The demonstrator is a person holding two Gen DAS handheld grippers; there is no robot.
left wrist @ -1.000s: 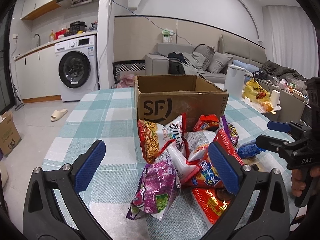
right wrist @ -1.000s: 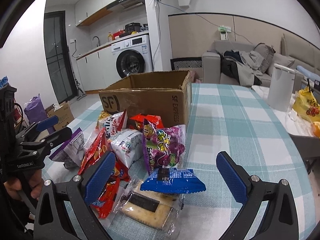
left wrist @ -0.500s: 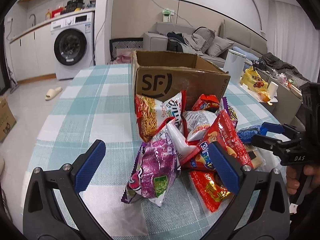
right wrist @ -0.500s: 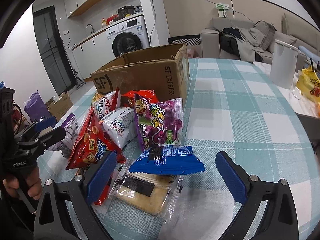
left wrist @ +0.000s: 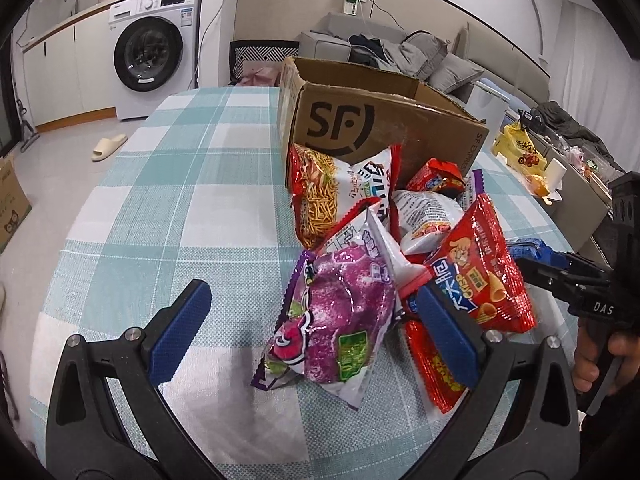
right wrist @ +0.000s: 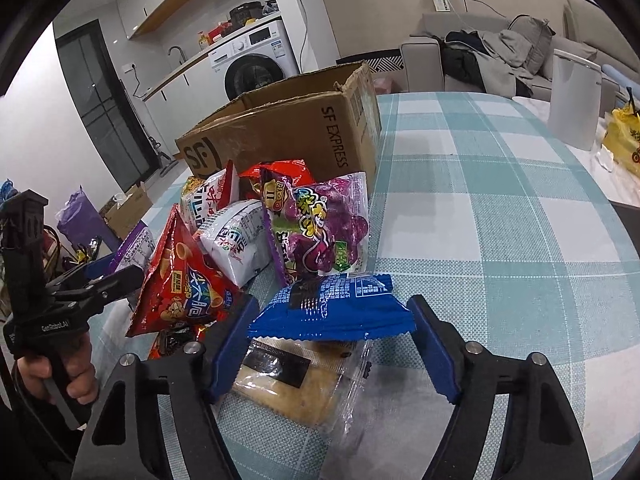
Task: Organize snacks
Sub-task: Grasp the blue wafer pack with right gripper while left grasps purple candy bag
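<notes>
A heap of snack bags lies on the checked tablecloth [left wrist: 168, 216] in front of an open SF cardboard box [left wrist: 372, 128]. My left gripper [left wrist: 316, 332] is open, its jaws on either side of a purple snack bag [left wrist: 340, 312]. A red chip bag [left wrist: 480, 276] leans right of it. My right gripper [right wrist: 332, 344] is open around a blue packet [right wrist: 332, 304] that lies on a clear-wrapped biscuit pack [right wrist: 304, 380]. The box also shows in the right wrist view [right wrist: 288, 136], as do a purple grape bag [right wrist: 320, 224] and the red chip bag [right wrist: 180, 276].
A white kettle-like container [right wrist: 572, 100] and a yellow bag [right wrist: 624, 140] stand at the table's far right. A washing machine [left wrist: 156, 48] and a sofa [left wrist: 400, 52] are beyond the table. A slipper [left wrist: 108, 148] lies on the floor.
Both grippers have moved forward and down toward the heap. The left jaws now straddle the purple bag; the right jaws now straddle the blue packet.
</notes>
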